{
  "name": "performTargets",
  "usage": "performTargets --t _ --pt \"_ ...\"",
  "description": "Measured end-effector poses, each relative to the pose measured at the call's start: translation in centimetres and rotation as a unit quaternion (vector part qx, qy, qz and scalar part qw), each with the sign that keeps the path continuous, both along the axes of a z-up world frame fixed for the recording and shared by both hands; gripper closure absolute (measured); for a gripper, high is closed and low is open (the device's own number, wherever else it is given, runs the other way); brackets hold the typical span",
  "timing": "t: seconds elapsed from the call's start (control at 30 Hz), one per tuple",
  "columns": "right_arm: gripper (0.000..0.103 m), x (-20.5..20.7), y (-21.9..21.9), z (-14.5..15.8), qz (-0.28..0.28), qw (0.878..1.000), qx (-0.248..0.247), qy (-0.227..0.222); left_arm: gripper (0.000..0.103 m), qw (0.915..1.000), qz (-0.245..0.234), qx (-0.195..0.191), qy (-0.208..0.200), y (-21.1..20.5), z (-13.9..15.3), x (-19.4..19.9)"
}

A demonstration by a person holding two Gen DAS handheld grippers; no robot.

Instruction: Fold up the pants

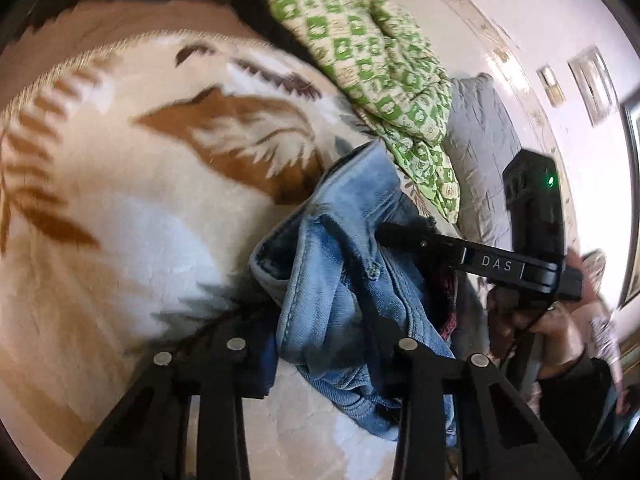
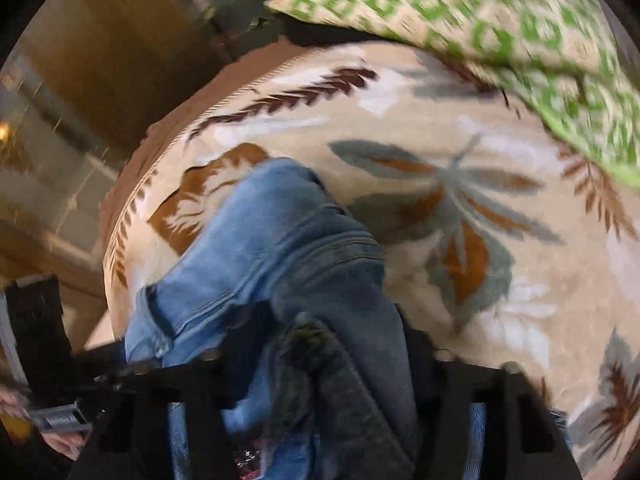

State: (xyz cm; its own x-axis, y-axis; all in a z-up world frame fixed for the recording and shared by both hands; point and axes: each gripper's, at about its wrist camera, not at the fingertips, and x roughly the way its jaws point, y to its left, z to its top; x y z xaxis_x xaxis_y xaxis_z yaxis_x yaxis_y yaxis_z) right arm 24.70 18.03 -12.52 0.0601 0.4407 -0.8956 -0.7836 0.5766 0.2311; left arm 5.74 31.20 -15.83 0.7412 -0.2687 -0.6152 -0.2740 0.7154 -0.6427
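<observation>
Home bedroom: leaf-patterned blanket [image 1: 120, 220], pillow [image 1: 484, 136]

Left gripper [image 1: 324, 354] and right gripper [image 2: 320, 354] both angled downward, jaws partly closed around denim

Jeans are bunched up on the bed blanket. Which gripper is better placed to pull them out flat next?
Probably right. The right gripper has denim of the jeans bunched between its fingers. The left gripper also has a fold between its fingers, but whether either pinches is unclear.

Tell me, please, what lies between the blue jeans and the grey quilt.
The lower end of the green patterned cloth lies there, in the left wrist view.
</observation>
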Motion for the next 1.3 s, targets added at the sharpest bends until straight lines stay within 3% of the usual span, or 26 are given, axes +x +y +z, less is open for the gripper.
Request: performTargets --t 0.07,0.13,0.4,0.63,0.93,1.0,1.07,1.1,1.13,1.3 --pt "0.056 -0.1 0.0 0.9 0.0 1.0 -0.001 -0.017 0.07 0.9991 -0.002 0.039 -0.018 -0.8 1.5 0.3" --pt "0.058 0.0 -0.4 2.1 -0.003 0.999 0.008 -0.036 0.07 0.9982 0.0 0.054 -0.026 -1.0 2.5 0.7" --pt "0.059 2.2 0.1 5.6 -0.044 0.994 0.04 -0.086 0.07 0.9966 0.014 0.075 -0.03 0.3 4.2 4.3" --pt "0.058 3.7 1.5 2.0 -0.057 0.996 0.007 -0.072 0.07 0.997 0.02 0.071 0.021 0.8 1.1 6.3" --pt "0.055 3.7 1.4 1.0 -0.064 0.995 0.006 -0.076 0.069 0.9955 0.028 0.085 0.032 0.4 0.6 6.3" --pt "0.051 3.5 1.4 1.2 -0.064 0.995 0.007 -0.081 0.069 0.9954 0.031 0.085 0.033 0.4 0.6 6.2" --pt "0.039 3.4 1.4 1.6 -0.065 0.994 0.005 -0.091 0.068 0.9952 0.031 0.086 0.034 0.4 0.7 6.2" --pt "0.027 3.3 1.4 1.8 -0.068 0.993 0.004 -0.099 0.068 0.9951 0.033 0.086 0.034 0.4 0.8 6.2" --pt "0.024 3.1 1.2 2.3 -0.073 0.991 0.005 -0.11 0.066 0.995 0.035 0.087 0.035 0.4 0.8 6.2" --pt "0.022 2.2 0.0 4.3 -0.074 0.988 0.019 -0.137 0.06 0.992 0.053 0.108 0.039 0.0 1.3 5.9"
